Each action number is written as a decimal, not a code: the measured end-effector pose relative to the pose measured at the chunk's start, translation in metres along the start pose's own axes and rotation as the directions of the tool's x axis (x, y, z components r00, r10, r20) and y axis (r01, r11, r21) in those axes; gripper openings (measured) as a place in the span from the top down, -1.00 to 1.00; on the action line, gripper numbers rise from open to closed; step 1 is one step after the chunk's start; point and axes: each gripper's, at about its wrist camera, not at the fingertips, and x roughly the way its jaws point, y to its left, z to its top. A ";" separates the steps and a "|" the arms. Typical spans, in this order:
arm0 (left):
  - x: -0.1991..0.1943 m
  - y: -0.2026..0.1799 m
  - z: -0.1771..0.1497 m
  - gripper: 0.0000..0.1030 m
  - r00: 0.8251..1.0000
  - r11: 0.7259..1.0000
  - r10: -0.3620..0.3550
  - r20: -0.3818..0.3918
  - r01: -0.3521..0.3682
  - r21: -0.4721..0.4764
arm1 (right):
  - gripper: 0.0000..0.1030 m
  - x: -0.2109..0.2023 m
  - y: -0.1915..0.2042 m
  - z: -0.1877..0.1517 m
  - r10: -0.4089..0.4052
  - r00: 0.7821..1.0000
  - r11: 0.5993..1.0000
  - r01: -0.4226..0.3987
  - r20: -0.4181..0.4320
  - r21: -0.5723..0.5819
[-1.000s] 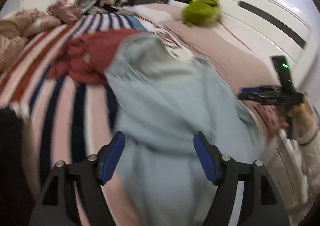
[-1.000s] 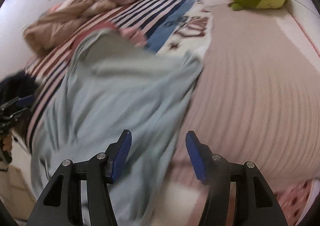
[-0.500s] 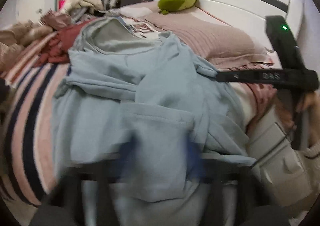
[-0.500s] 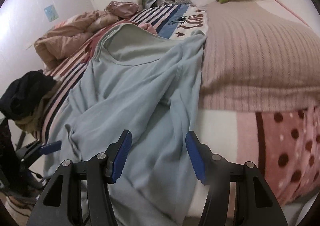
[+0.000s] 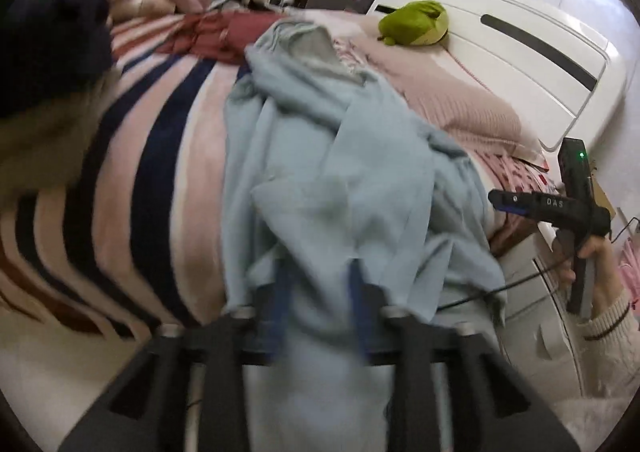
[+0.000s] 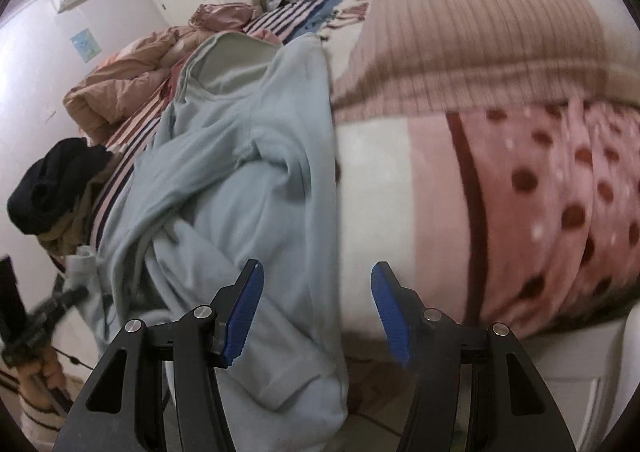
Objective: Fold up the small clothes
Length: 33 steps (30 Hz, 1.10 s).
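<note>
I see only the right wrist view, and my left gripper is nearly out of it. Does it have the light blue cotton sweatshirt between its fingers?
Observer: Yes, cloth of the light blue sweatshirt lies between the narrowed blue fingers of the left gripper; blur hides whether they pinch it.
Operator: What lies beyond the neck opening?
Observer: A crumpled dark red garment on the striped blanket, right beside that opening.

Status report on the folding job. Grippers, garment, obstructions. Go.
Left gripper blurred, fingers in light blue top's hem folds; grip unclear. Right gripper open, empty, at top's right edge. Top rumpled, unfolded on bed. Maroon garment beyond collar.
</note>
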 end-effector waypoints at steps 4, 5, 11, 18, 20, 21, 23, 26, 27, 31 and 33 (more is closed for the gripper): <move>-0.020 0.008 0.000 0.00 1.000 1.000 0.009 0.009 -0.009 -0.008 | -0.01 0.000 0.001 0.001 -0.013 1.000 1.000 0.013 -0.010 -0.025; -0.026 0.008 0.006 -0.18 1.000 1.000 -0.004 0.027 0.004 -0.006 | -0.01 -0.001 0.004 0.007 -0.021 1.000 0.999 0.021 -0.004 -0.045; -0.008 -0.004 0.051 -0.38 0.997 0.997 -0.013 0.074 0.008 0.073 | -0.01 0.019 0.048 0.074 -0.045 0.996 0.975 0.061 0.078 -0.213; 0.031 -0.015 0.074 -0.38 0.998 0.992 -0.042 0.039 0.037 0.119 | -0.13 0.109 0.090 0.117 -0.125 0.992 0.927 0.105 -0.033 -0.359; 0.033 -0.014 0.076 -0.38 0.999 0.991 -0.030 0.033 0.025 0.129 | 0.40 0.119 0.091 0.114 -0.126 0.992 0.918 0.107 -0.025 -0.382; 0.034 -0.014 0.076 -0.38 0.999 0.991 -0.028 0.031 0.023 0.129 | 0.92 0.119 0.091 0.112 -0.149 0.989 0.908 0.135 -0.006 -0.397; 0.034 -0.011 0.077 -0.38 0.999 0.992 -0.031 0.023 0.028 0.127 | 0.96 0.111 0.089 0.112 -0.196 0.980 0.897 0.196 0.042 -0.396; 0.037 -0.010 0.078 -0.38 0.999 0.991 -0.031 0.015 0.029 0.129 | 0.99 0.099 0.081 0.116 -0.222 0.971 0.896 0.239 0.088 -0.374; 0.038 -0.009 0.078 -0.38 0.999 0.991 -0.030 0.013 0.028 0.131 | 0.99 0.094 0.077 0.118 -0.224 0.969 0.899 0.245 0.101 -0.363; 0.040 -0.012 0.078 -0.38 0.999 0.989 -0.033 0.002 0.033 0.142 | 0.99 0.079 0.064 0.133 -0.286 0.941 0.887 0.332 0.180 -0.322; 0.043 -0.015 0.079 -0.38 0.999 0.988 -0.033 -0.003 0.033 0.152 | 1.00 0.071 0.054 0.142 -0.314 0.926 0.888 0.365 0.211 -0.279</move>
